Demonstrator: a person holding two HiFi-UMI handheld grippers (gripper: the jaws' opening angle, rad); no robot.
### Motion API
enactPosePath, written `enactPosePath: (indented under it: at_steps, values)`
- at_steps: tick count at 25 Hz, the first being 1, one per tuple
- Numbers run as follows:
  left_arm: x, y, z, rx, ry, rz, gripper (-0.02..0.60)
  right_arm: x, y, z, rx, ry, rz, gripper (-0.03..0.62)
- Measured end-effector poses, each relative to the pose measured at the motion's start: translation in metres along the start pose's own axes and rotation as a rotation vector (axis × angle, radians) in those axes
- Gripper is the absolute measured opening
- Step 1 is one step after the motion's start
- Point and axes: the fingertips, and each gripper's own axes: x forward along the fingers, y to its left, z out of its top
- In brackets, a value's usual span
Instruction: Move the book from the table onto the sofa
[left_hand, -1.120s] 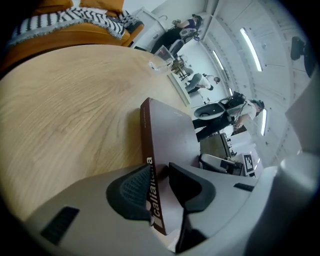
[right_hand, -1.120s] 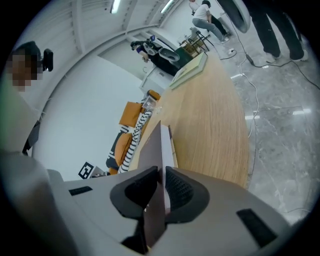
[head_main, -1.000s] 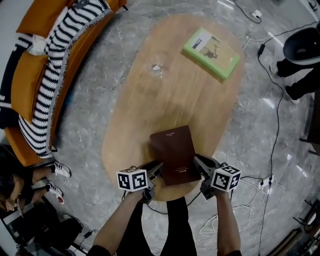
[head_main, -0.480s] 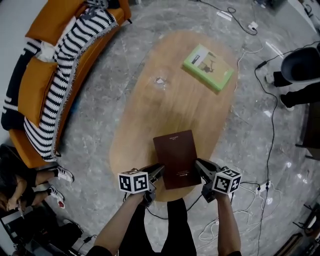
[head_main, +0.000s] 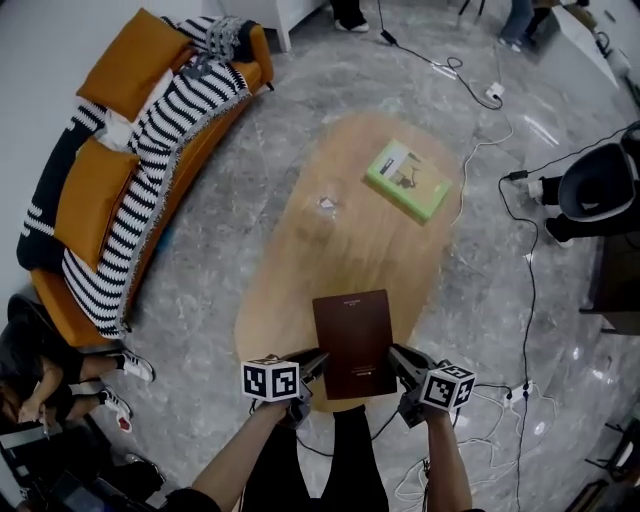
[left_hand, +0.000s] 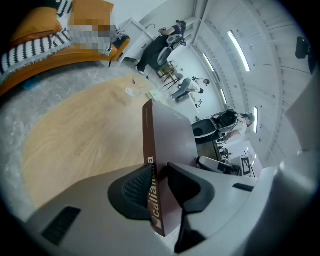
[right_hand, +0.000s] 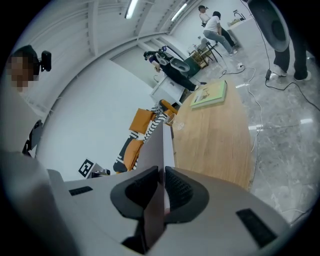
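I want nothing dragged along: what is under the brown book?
The near end of the wooden table shows around the brown book; the patch directly beneath is hidden by the book itself.

Bright ceiling strips, fisheye edges — dark vignette

Two books (head_main: 353, 343) (head_main: 407, 180), one table (head_main: 340, 250), one sofa (head_main: 62, 303)

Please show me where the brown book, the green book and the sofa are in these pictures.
brown book (head_main: 354, 343), head view, middle of its cover.
green book (head_main: 408, 180), head view, middle of its cover.
sofa (head_main: 135, 65), head view, orange back cushion.
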Motion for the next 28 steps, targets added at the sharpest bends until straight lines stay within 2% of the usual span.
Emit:
enactPosePath:
  at_steps: [10, 19, 28]
  values:
    - [-0.069, -0.064, 0.008, 0.028, 0.002, 0.03, 0.109, -0.047, 0.071, 0.012, 0.013, -0.032, 0.013, 0.061]
    - [-0.148, -0.132, 0.007, 0.084, -0.005, 0.002, 0.101, -0.102, 0.151, 0.012, 0.02, -0.076, 0.033, 0.061]
    - [-0.193, -0.159, -0.005, 0.132, -0.036, -0.042, 0.097, -0.134, 0.198, -0.004, 0.023, -0.155, 0.048, 0.061]
